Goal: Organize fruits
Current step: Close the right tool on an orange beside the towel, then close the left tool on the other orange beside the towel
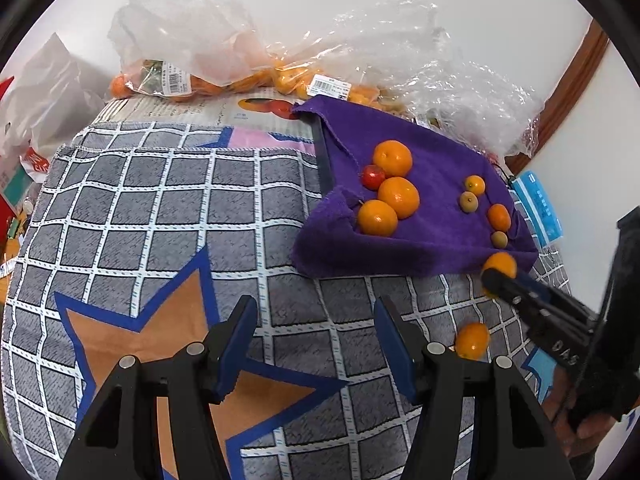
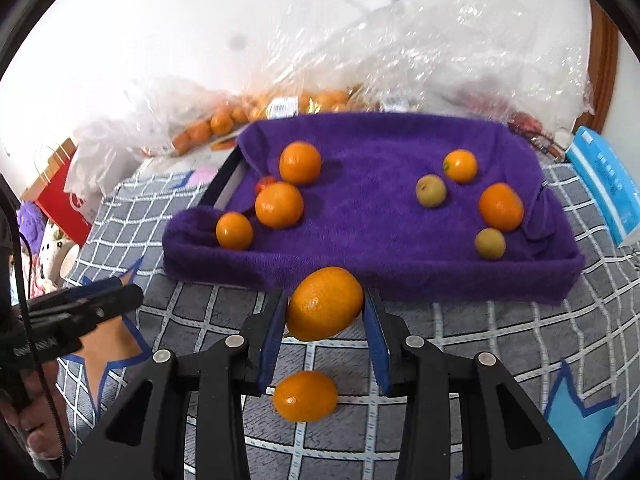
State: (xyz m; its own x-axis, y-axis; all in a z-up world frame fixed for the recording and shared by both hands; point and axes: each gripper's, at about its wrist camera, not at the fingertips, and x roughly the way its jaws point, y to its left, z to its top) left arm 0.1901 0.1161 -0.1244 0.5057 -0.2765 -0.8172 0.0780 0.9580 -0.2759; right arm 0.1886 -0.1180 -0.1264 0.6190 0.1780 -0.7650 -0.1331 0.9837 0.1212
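Observation:
My right gripper [image 2: 325, 320] is shut on an orange kumquat [image 2: 325, 303] and holds it above the checked cloth, just in front of the purple towel-lined tray [image 2: 368, 268]. It also shows in the left wrist view [image 1: 498, 270] at the tray's near right corner. Another kumquat [image 2: 305, 396] lies on the cloth below the right gripper; the left wrist view shows it too [image 1: 472, 340]. On the towel lie three oranges [image 2: 279, 204] and a small red fruit [image 1: 373, 177] at left, and small orange and yellow-green fruits [image 2: 431, 191] at right. My left gripper [image 1: 316, 344] is open and empty over the cloth.
Clear plastic bags [image 1: 192, 40] holding more oranges sit behind the tray against the wall. A blue packet [image 2: 604, 184] lies right of the tray. A red paper bag [image 2: 60, 188] and white bags stand off the left edge. The grey checked cloth [image 1: 160, 216] covers the surface.

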